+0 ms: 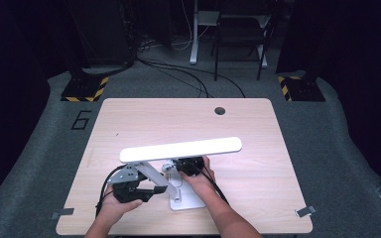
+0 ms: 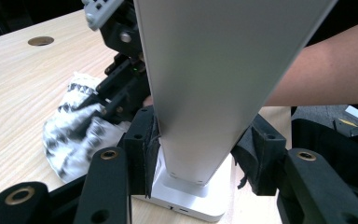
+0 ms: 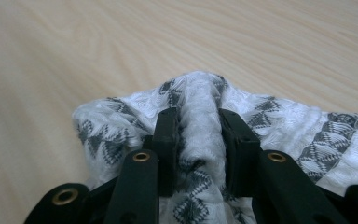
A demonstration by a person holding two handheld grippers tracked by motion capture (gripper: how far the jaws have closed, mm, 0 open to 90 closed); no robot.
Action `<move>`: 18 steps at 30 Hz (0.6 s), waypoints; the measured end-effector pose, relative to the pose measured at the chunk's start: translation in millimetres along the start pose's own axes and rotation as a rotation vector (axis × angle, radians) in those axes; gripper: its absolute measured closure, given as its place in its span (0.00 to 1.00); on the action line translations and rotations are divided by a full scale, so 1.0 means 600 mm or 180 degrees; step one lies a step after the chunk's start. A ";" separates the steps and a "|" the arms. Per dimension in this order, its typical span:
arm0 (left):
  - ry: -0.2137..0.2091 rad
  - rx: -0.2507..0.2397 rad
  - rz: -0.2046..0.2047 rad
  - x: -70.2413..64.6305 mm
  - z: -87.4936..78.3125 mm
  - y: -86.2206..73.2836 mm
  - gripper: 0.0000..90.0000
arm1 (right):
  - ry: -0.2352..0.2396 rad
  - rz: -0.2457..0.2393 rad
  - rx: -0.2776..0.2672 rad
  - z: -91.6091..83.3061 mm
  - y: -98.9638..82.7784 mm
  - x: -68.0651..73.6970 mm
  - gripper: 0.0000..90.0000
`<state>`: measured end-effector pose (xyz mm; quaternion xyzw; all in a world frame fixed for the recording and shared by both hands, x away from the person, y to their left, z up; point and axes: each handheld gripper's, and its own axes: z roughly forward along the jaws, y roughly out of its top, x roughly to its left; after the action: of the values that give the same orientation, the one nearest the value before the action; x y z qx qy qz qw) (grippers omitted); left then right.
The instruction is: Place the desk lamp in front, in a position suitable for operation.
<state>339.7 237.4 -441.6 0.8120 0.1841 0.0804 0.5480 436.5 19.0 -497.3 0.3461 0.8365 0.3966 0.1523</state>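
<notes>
The left gripper [image 2: 200,154] clamps the slanted white arm of the desk lamp [image 1: 180,149] just above its base, while the right gripper [image 3: 199,140] pinches a ridge of a white cloth with grey diamond pattern [image 3: 279,126], bunched on the wooden table [image 1: 129,119] just beside the lamp base. I judge the wiping barely under way: the lamp is steadied and the cloth gathered, but the cloth touches no part of the lamp. Beyond the table lie grey carpet, cables and 2 striped stands in a dark room.
</notes>
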 end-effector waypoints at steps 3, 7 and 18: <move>-0.0007 0.0007 0.0007 0.000 0.000 0.000 0.59 | 0.0147 -0.0230 0.0037 -0.004 -0.001 0.017 0.78; -0.0006 0.0006 0.0006 0.000 0.000 0.000 0.59 | 0.0143 -0.0207 0.0025 0.000 -0.002 0.019 0.78; 0.0001 0.0004 0.0007 0.000 0.000 0.000 0.59 | -0.0181 0.0066 -0.0031 0.013 0.001 -0.016 0.77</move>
<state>339.5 237.5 -441.5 0.8126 0.1833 0.0810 0.5473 447.7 17.3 -501.9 0.3652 0.8263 0.3922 0.1735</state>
